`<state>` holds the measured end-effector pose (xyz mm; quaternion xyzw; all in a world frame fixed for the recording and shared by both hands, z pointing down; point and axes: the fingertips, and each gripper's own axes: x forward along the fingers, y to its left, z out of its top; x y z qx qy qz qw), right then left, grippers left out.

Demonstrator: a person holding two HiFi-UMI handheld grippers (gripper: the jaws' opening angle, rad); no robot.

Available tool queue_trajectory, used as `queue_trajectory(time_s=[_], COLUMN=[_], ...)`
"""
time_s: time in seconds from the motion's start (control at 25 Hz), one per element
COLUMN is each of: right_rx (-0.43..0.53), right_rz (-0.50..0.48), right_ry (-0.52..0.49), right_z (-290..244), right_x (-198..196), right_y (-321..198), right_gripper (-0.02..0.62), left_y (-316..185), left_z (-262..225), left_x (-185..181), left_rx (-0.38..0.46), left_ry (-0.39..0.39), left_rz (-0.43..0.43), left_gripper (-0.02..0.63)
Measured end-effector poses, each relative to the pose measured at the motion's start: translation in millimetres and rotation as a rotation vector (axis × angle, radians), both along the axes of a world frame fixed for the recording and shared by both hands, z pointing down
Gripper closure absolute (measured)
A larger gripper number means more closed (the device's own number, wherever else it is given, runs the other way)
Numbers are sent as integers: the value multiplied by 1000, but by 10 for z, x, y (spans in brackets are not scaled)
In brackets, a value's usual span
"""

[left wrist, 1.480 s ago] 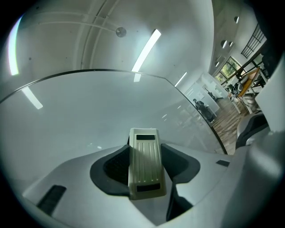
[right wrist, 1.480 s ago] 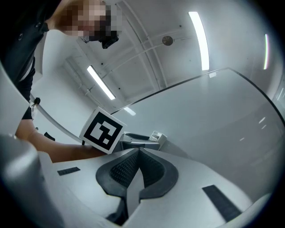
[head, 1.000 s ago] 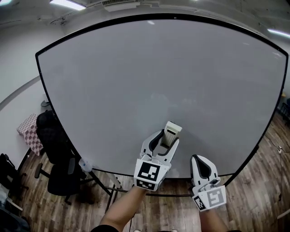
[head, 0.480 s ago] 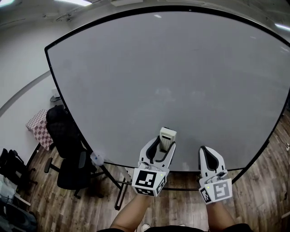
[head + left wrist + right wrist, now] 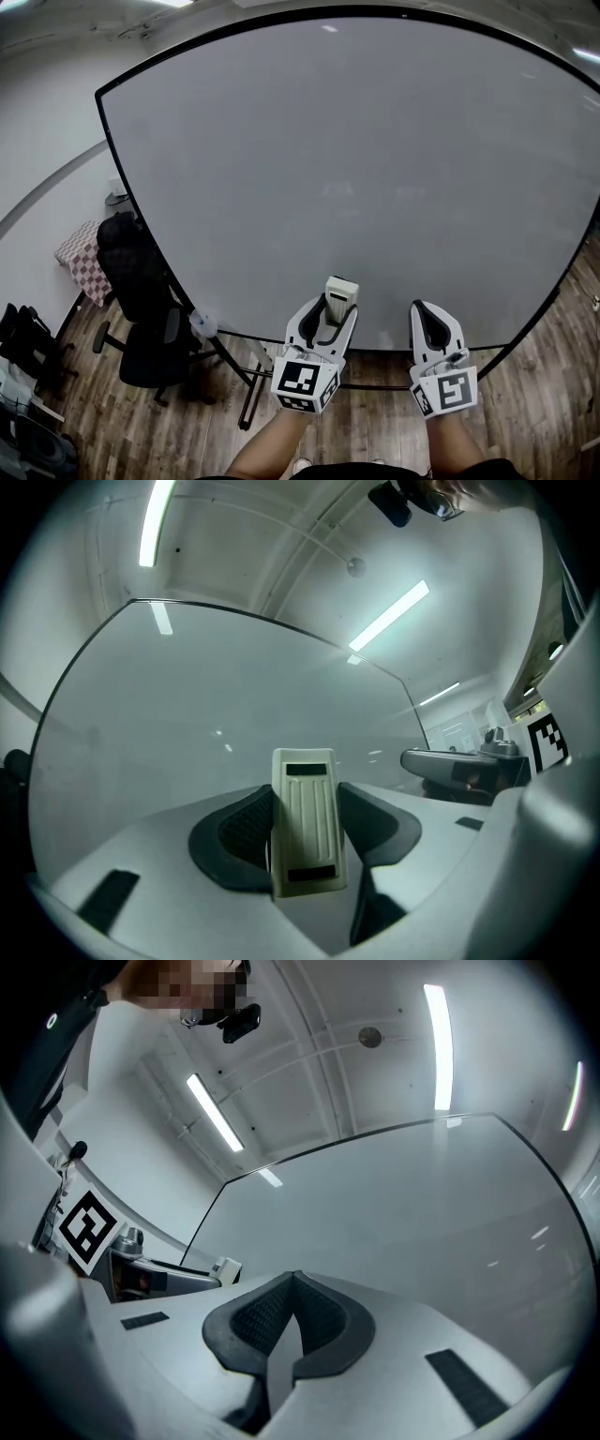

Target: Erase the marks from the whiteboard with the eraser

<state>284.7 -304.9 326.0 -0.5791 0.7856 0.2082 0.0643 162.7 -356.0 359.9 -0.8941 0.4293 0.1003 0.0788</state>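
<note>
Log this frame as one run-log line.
left gripper: shut on cream ribbed plastic eraser | right gripper: shut, empty | large white whiteboard: no clear marks visible

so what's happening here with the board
A person holding two grippers faces a large whiteboard. The left gripper is shut on a cream eraser, held up near the board's lower edge. The right gripper is shut and empty beside it. No marks show on the board.
</note>
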Motion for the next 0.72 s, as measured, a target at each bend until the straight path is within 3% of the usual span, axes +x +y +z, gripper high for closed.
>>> queue_trajectory(time_s=[0.72], right_rx=[11], right_rz=[21], right_ry=[2], right_z=[-5], right_x=[25], right_y=[55], right_gripper=[577], left_y=[118], left_z=[8], left_x=[7], left_rx=[4], left_ry=[-36], left_rz=[8], left_gripper=[367])
